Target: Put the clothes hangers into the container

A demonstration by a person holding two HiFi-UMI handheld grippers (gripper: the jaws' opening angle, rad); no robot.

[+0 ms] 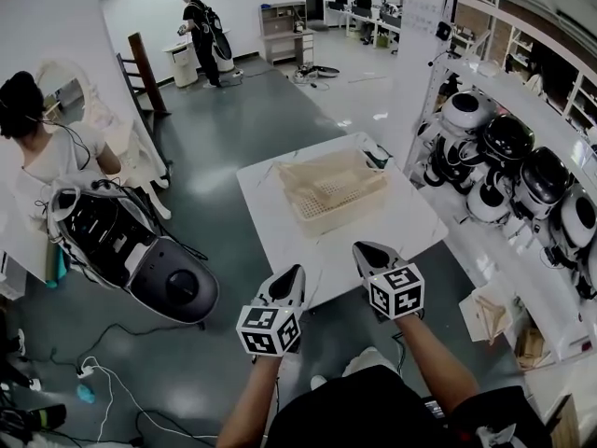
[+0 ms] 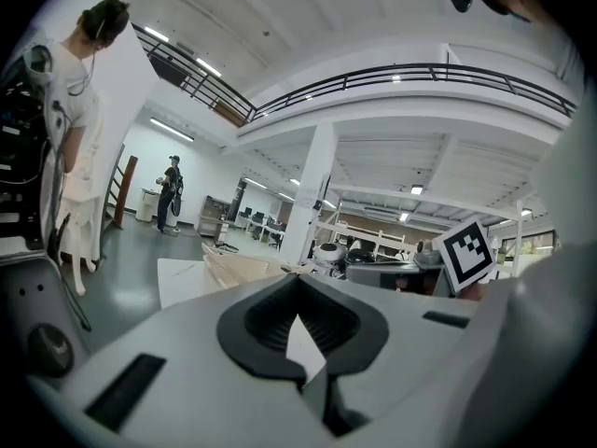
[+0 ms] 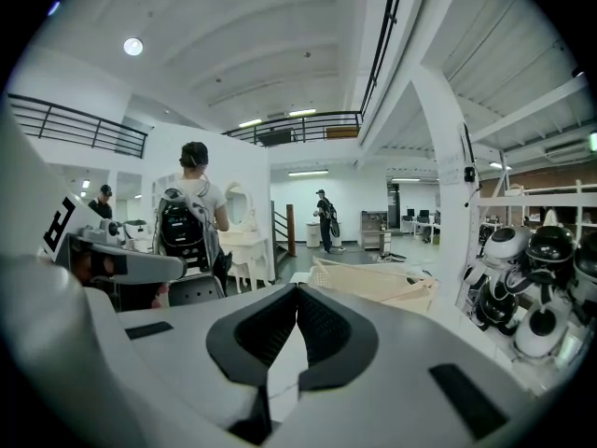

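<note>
Standing at the far left, a person in white [image 1: 47,152] bent beside a dark, glossy machine shell [image 1: 140,255] trailing cables across the grey floor. Further back, another person [image 1: 198,28] stood by a pale cabinet.

Next came the left gripper [image 1: 290,274], held just short of the white table's [image 1: 280,241] near edge. In its own view, the left gripper [image 2: 298,281] had its dark pads [image 2: 266,320] pressed together at the tips, with nothing caught between them.

The beige mesh container [image 1: 345,211] sat on the table past its middle, well apart from both grippers. Whether any hangers lay inside it could not be made out.

The right gripper [image 1: 367,250] hovered over the table's near right corner. Its own view showed the right gripper [image 3: 297,290] likewise closed and empty, and the container [image 3: 373,283] lay ahead of it.

At the far right, white-and-black robot heads [image 1: 508,171] lined a long white shelf [image 1: 550,315].
</note>
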